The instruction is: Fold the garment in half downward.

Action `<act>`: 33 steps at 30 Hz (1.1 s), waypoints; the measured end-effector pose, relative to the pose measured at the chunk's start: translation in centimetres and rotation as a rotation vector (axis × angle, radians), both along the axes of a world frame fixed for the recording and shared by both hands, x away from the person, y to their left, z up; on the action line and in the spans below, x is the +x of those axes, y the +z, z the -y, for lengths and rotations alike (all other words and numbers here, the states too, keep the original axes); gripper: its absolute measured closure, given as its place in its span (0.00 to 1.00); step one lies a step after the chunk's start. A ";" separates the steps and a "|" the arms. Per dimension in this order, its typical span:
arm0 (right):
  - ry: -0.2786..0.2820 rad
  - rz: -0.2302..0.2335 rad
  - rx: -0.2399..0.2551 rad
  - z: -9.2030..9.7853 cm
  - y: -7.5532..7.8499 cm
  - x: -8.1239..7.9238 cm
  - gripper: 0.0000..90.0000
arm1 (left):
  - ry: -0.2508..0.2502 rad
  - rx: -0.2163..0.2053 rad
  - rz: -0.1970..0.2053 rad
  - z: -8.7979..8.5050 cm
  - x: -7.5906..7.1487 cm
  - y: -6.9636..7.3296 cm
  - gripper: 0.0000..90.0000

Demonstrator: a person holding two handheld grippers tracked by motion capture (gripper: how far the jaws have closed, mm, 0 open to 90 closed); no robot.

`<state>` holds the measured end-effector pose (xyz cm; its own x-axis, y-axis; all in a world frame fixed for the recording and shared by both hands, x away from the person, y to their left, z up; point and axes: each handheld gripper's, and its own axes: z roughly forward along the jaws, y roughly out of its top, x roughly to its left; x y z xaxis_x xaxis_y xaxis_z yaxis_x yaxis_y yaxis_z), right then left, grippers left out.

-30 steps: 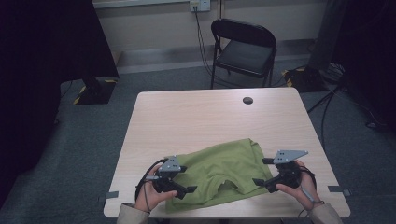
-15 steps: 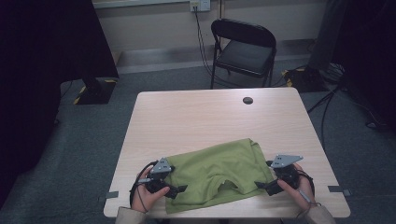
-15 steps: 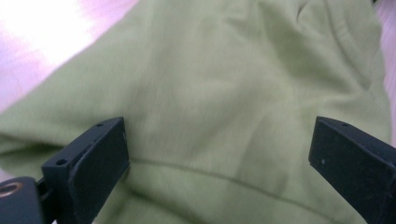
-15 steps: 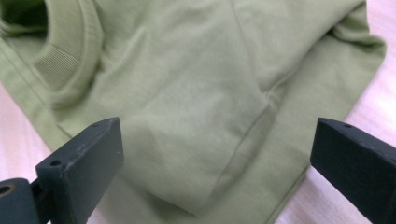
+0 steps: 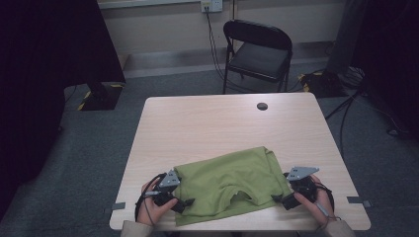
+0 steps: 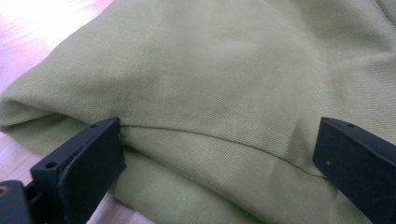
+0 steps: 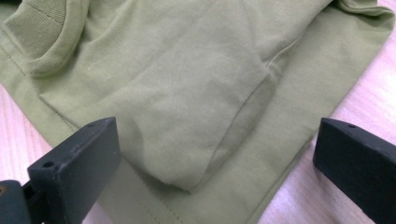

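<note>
Green T-shirt (image 5: pixel 228 183) folded at table's (image 5: pixel 207 123) 6 o'clock edge; left gripper (image 5: pixel 184 203) and right gripper (image 5: pixel 279 199) released, jaws spread, flanking it.

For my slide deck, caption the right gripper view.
Open right gripper poised over a folded sleeve of the green shirt on the table.

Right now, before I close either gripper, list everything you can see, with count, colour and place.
shirt: 1, olive green, folded, table's near edge
table: 1, light wood, centre
small round object: 1, dark, table's far edge
folding chair: 1, black, beyond table
wall outlet: 1, pale, back wall
left gripper: 1, black, open at shirt's left side
right gripper: 1, black, open at shirt's right side
hands: 2, holding the grippers
</note>
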<state>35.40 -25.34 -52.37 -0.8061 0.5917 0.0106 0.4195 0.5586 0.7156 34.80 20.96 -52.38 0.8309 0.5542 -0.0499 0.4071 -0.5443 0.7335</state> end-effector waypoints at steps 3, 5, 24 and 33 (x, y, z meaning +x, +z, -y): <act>-0.010 -0.001 0.000 0.5 0.0 0.0 0.00 | -0.003 0.001 0.001 -0.1 0.0 0.0 0.01; -0.009 -0.001 -0.001 0.8 0.0 -0.1 0.00 | -0.003 0.001 0.001 -0.2 0.1 0.0 0.01; -0.016 0.001 -0.003 1.3 0.0 -0.2 0.00 | -0.010 0.001 0.000 -0.4 0.1 0.0 0.01; -0.016 0.001 -0.004 1.3 0.0 -0.2 0.00 | -0.009 0.003 -0.001 -0.4 0.1 0.0 0.00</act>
